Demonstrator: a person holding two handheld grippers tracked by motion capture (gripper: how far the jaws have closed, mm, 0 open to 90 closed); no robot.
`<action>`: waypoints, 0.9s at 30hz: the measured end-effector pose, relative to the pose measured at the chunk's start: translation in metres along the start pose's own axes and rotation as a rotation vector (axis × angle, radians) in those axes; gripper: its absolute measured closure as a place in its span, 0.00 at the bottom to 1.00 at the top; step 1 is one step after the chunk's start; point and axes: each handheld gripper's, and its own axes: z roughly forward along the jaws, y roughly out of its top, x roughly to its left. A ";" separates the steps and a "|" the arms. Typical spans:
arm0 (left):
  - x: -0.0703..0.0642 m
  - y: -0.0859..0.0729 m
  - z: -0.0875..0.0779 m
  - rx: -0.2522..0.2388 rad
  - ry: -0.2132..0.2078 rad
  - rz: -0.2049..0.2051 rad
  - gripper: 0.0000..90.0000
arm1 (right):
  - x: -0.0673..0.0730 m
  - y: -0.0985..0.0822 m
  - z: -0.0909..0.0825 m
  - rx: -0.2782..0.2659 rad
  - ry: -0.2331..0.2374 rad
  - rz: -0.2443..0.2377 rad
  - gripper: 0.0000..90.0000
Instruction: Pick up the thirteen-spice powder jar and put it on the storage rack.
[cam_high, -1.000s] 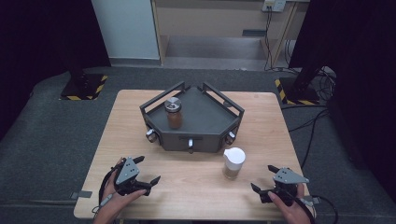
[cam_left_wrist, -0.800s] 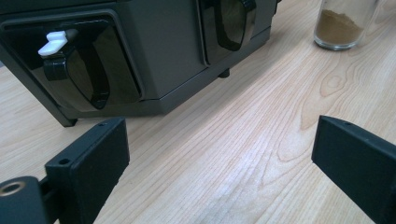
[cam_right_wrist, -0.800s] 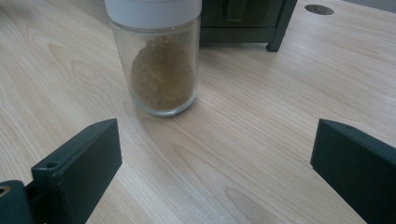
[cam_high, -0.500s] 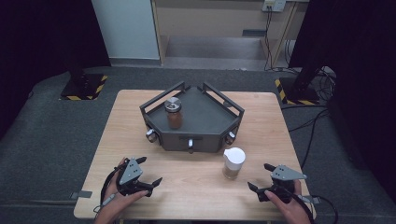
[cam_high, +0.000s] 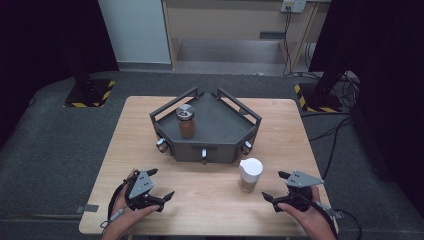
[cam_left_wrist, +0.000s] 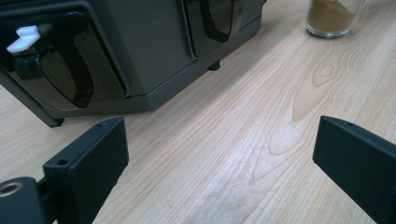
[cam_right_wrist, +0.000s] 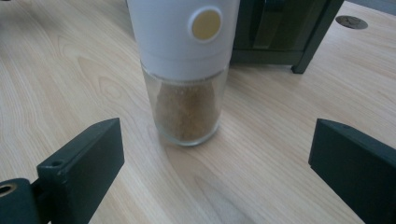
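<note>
Right tongs (cam_high: 280, 189) have edged toward the white-capped spice jar (cam_high: 250, 175), spread wide to straddle it; left tongs (cam_high: 161, 187) gape empty

The worktop (cam_high: 150, 135) is showing pale wood with a clear grain and a smooth, faintly satin finish. The white-capped jar (cam_right_wrist: 184, 70) is looking like clear, glossy glass below, holding a brown grainy powder, while its cap is showing smooth white plastic with a dull sheen. The rack (cam_high: 220, 125) is appearing as dark grey matt metal, its front panels in the left gripper view reading glossy black. The second jar (cam_high: 186, 121) on it is wearing a shiny metal lid. The jaws of both grippers are looking like matt black plastic. The floor (cam_high: 55, 150) is appearing as rough grey carpet.
</note>
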 end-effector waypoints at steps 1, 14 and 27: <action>0.000 0.000 0.000 -0.001 -0.001 0.000 0.03 | 0.000 0.002 0.002 -0.001 0.003 0.000 0.04; -0.001 0.001 0.002 0.015 -0.008 0.013 0.03 | 0.001 0.021 0.033 0.005 0.055 -0.023 0.06; 0.000 0.001 0.001 0.029 -0.007 0.028 0.03 | -0.004 0.039 0.061 -0.018 0.103 -0.034 0.22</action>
